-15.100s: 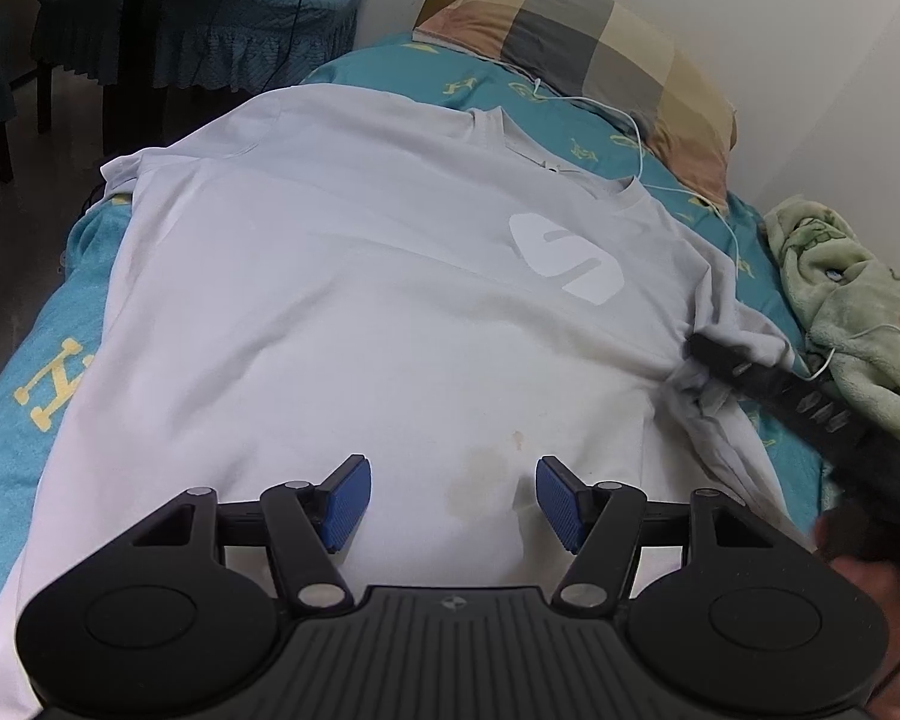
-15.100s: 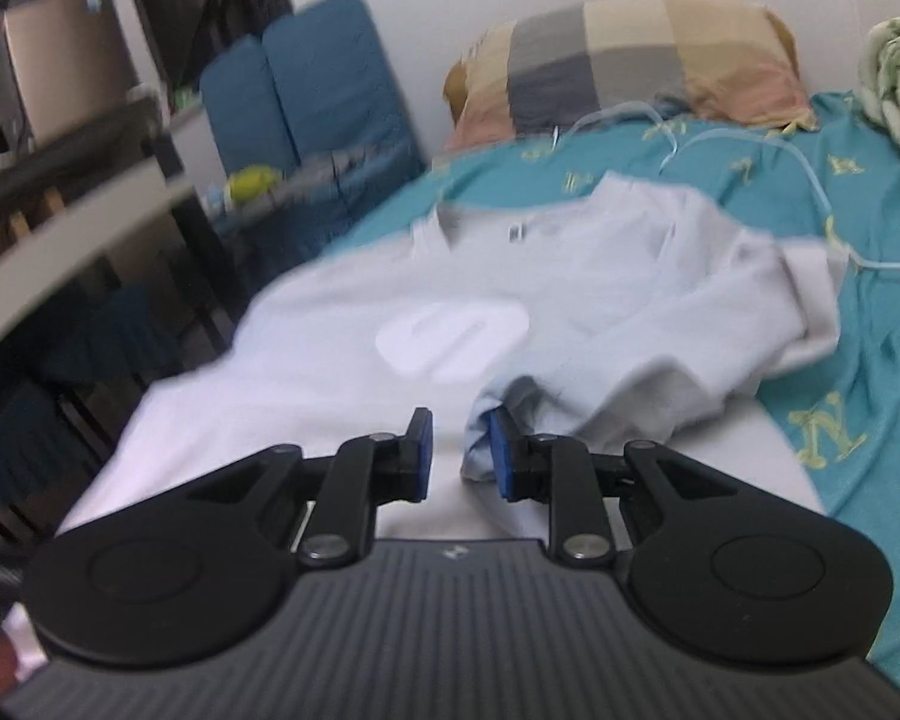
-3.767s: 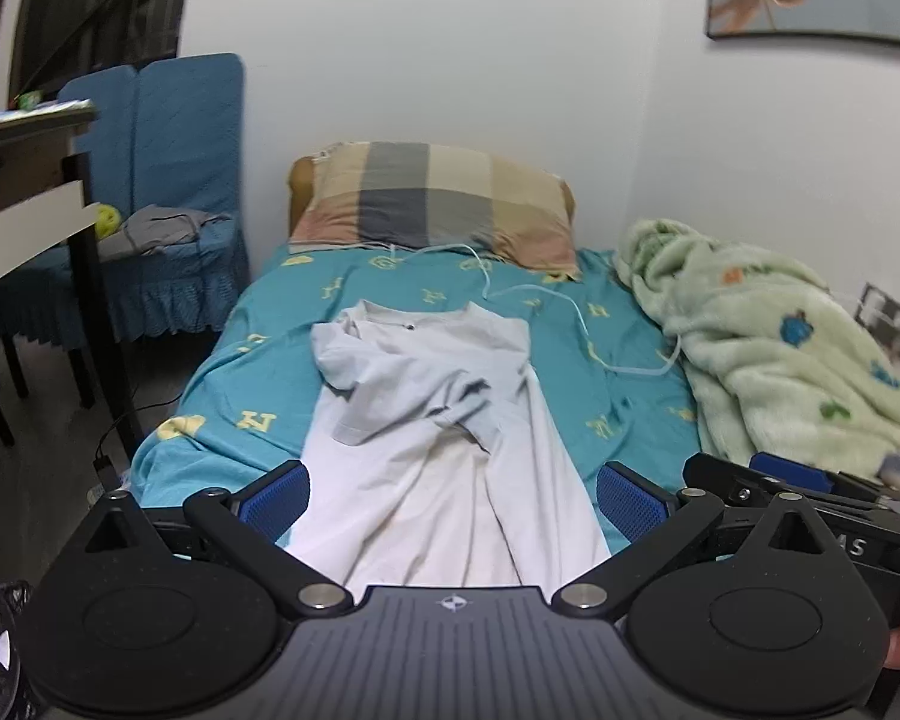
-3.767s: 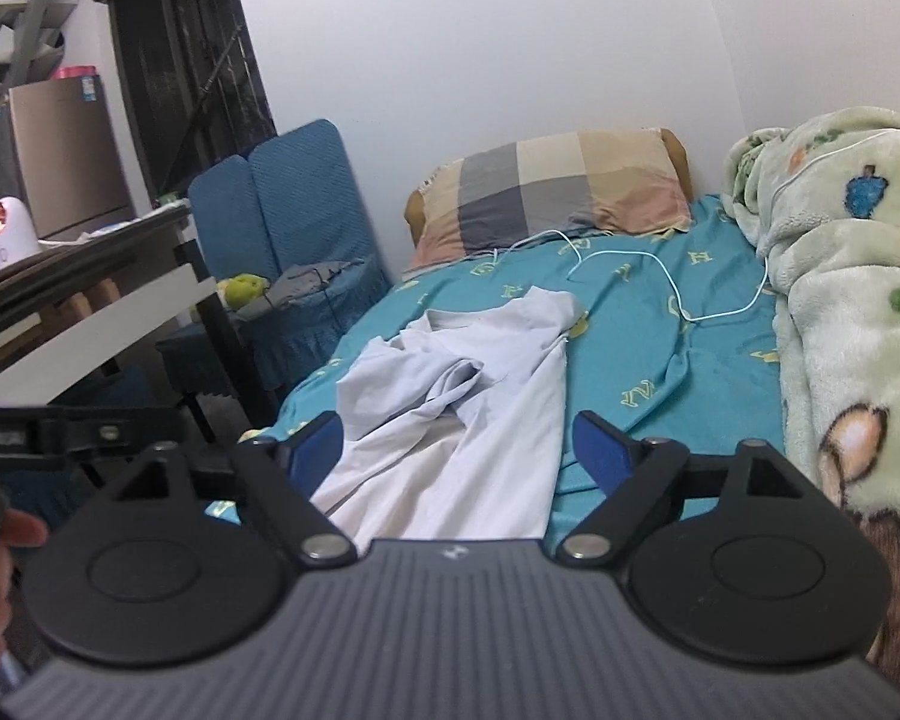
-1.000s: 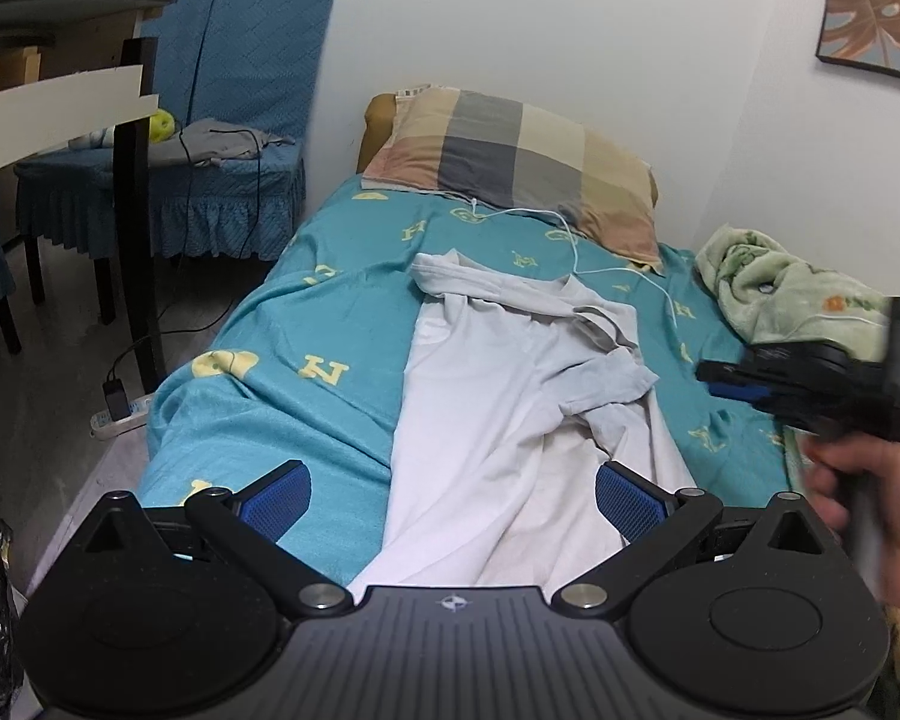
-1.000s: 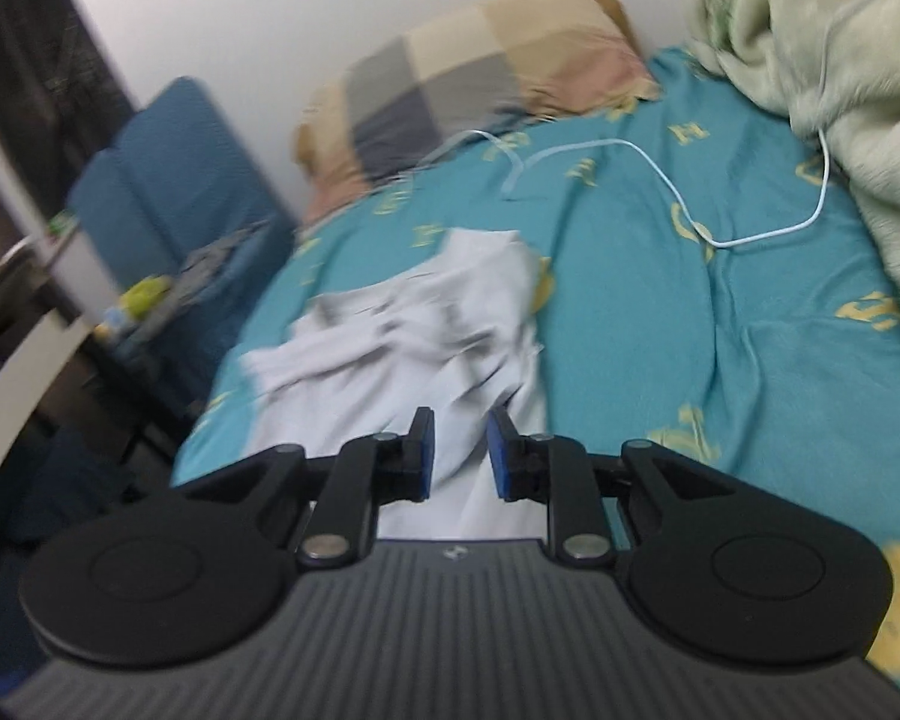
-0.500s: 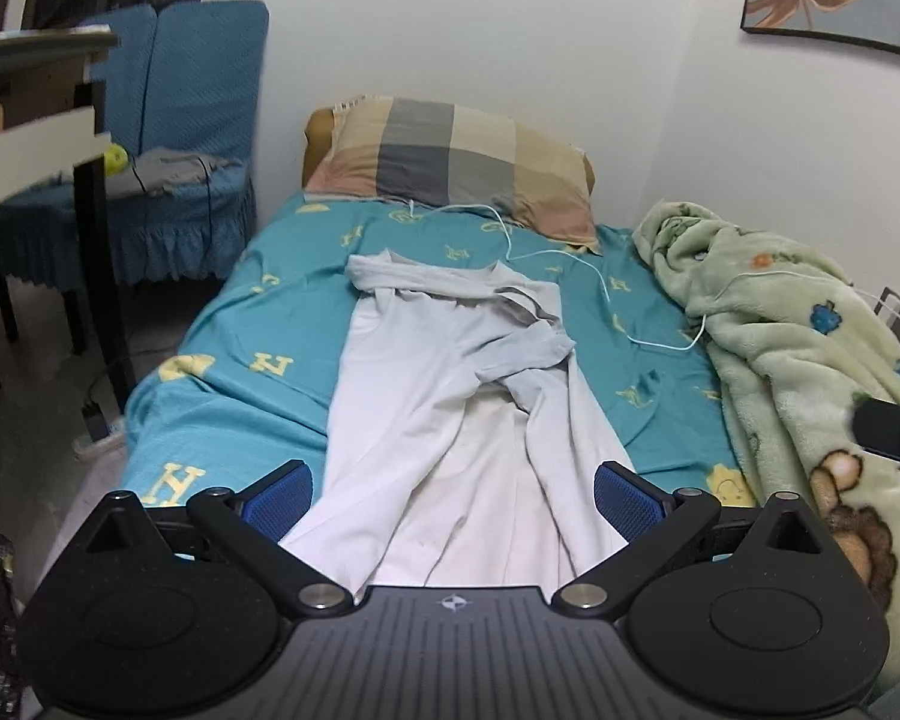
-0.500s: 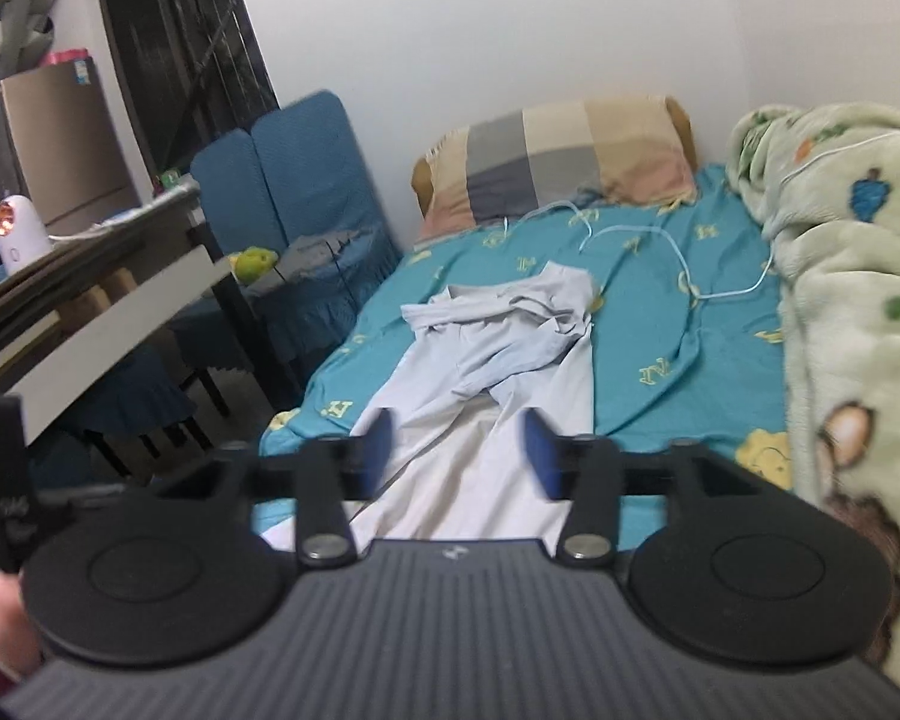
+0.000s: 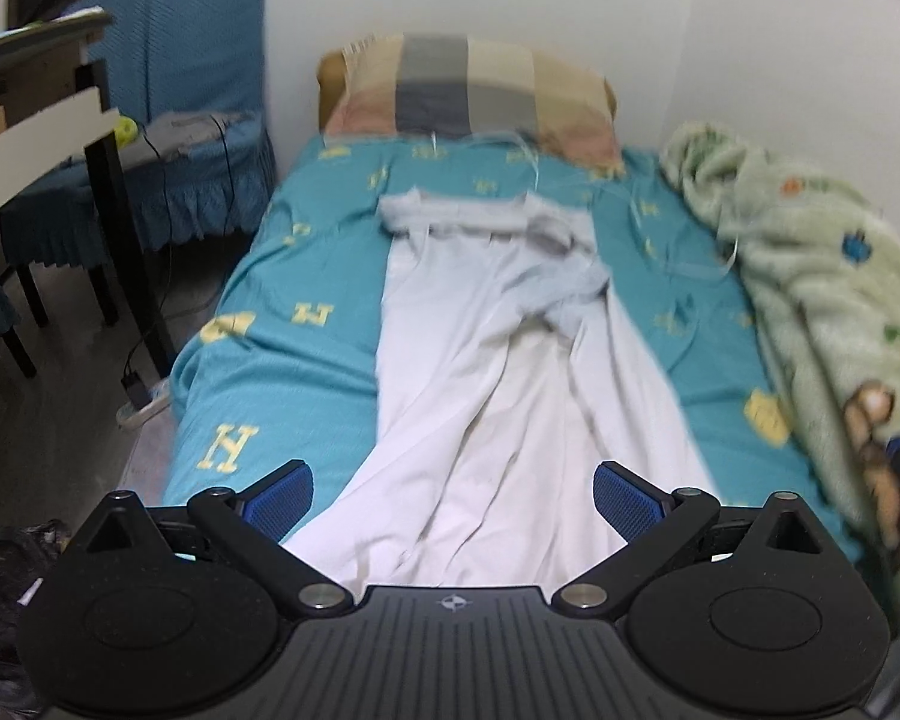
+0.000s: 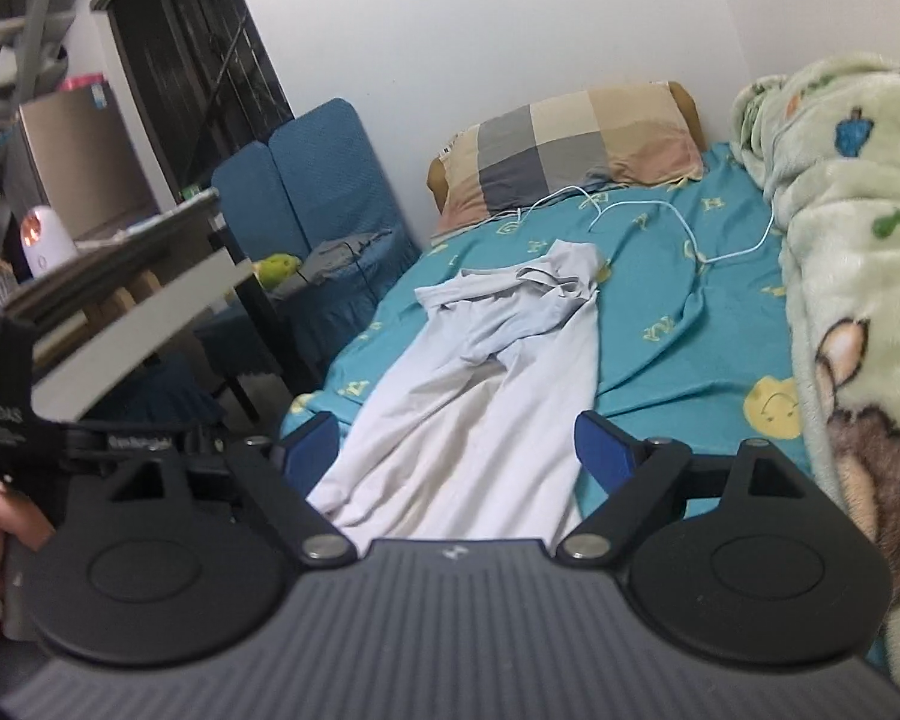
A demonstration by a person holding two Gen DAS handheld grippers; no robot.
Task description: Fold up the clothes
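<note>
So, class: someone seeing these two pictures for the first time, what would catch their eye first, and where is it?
First, the white shirt, folded into a long narrow strip down the middle of the teal bedsheet, sleeves bunched near its collar end. Next, the checked pillow at the head of the bed and the green fleece blanket heaped along the wall side. Both grippers, left and right, hang wide open before the shirt's hem.

Both the left gripper [image 9: 453,495] and right gripper [image 10: 457,447] are matte black with ribbed bodies, round discs, silver screws (blue textured pads [image 9: 279,495] inside the fingers).
</note>
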